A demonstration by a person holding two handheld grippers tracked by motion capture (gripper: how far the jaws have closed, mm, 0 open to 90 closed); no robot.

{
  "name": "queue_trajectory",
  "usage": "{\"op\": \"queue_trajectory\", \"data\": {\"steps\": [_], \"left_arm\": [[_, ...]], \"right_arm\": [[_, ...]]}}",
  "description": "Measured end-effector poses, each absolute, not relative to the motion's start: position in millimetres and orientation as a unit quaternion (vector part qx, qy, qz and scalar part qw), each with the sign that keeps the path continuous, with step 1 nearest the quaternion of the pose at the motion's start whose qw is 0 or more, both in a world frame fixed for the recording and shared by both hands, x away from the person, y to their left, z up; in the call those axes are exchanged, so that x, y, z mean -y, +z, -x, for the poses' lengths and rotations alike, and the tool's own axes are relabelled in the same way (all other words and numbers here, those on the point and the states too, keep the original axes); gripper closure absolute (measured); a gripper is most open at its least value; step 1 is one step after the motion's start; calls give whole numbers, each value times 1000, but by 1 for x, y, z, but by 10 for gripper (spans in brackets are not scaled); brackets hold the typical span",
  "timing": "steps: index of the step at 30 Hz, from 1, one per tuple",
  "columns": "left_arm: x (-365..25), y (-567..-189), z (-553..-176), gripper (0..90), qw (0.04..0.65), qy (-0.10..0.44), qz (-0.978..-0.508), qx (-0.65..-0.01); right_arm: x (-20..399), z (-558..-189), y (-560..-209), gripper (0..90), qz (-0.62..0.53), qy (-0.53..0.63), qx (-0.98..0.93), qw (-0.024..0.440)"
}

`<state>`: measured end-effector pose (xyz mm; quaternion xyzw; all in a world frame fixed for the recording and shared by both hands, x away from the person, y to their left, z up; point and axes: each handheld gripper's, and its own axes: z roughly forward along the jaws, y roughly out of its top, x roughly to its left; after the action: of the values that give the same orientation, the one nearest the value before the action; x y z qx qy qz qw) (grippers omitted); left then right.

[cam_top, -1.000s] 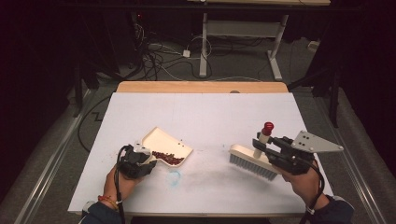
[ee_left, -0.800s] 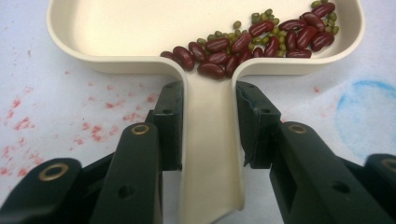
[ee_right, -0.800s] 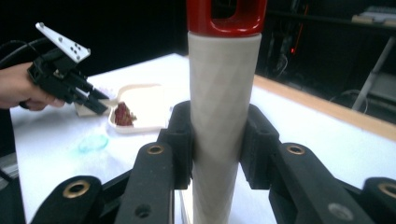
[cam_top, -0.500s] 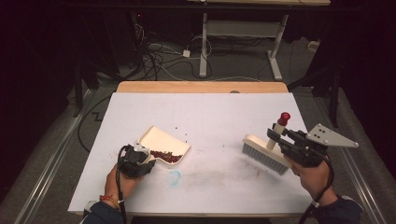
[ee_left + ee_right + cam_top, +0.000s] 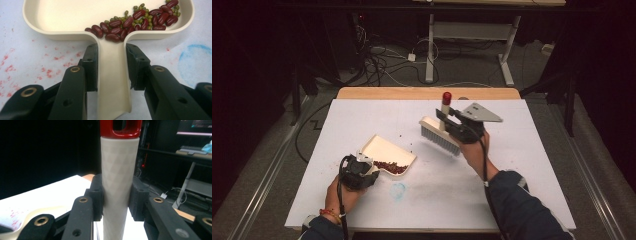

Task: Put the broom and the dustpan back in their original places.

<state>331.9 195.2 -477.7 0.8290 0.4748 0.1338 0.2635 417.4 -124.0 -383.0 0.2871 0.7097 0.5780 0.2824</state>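
Clamping the flat cream handle of a dustpan (image 5: pixel 388 154), the left gripper (image 5: pixel 360 170) rests low on the white tabletop (image 5: pixel 522 165) near its front left part; in the left gripper view both black pads press against the handle's sides. The pan lies on the tabletop with its open tray pointing away from the person, and a heap of dark red kidney beans (image 5: pixel 130 23) mixed with small green beans (image 5: pixel 145 13) sits at the tray's rear wall, right where the handle starts. A faint blue smudge (image 5: pixel 399 190) marks the tabletop just beside the gripper, and red specks dot the surface near the pan.

The right gripper (image 5: pixel 451 124) is closed on the pale upright handle of a brush (image 5: pixel 439 135), whose red cap (image 5: pixel 446 96) stands above the jaws. The brush head hangs with its grey bristles pointing down, near the middle of the tabletop, beyond and to the right of the dustpan and apart from it. A few stray beans lie between the two.
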Motion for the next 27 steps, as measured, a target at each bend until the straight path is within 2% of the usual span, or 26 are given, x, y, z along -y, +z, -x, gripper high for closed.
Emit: {"op": "queue_trajectory", "data": {"steps": [6, 12, 18, 27], "left_arm": [[-193, -478, -332, 637, 266, 130, -832, -470], [-192, -478, -333, 637, 268, 128, -834, -465], [-189, -478, -335, 637, 270, 126, -835, -463], [-188, -477, -336, 637, 267, 127, -837, -461]], "right_arm": [[79, -440, -397, 696, -287, 569, -713, 293], [51, -452, -407, 696, -275, 565, -720, 295], [40, -440, -412, 693, -241, 584, -729, 263], [53, -405, -406, 697, -204, 623, -727, 202]]}}
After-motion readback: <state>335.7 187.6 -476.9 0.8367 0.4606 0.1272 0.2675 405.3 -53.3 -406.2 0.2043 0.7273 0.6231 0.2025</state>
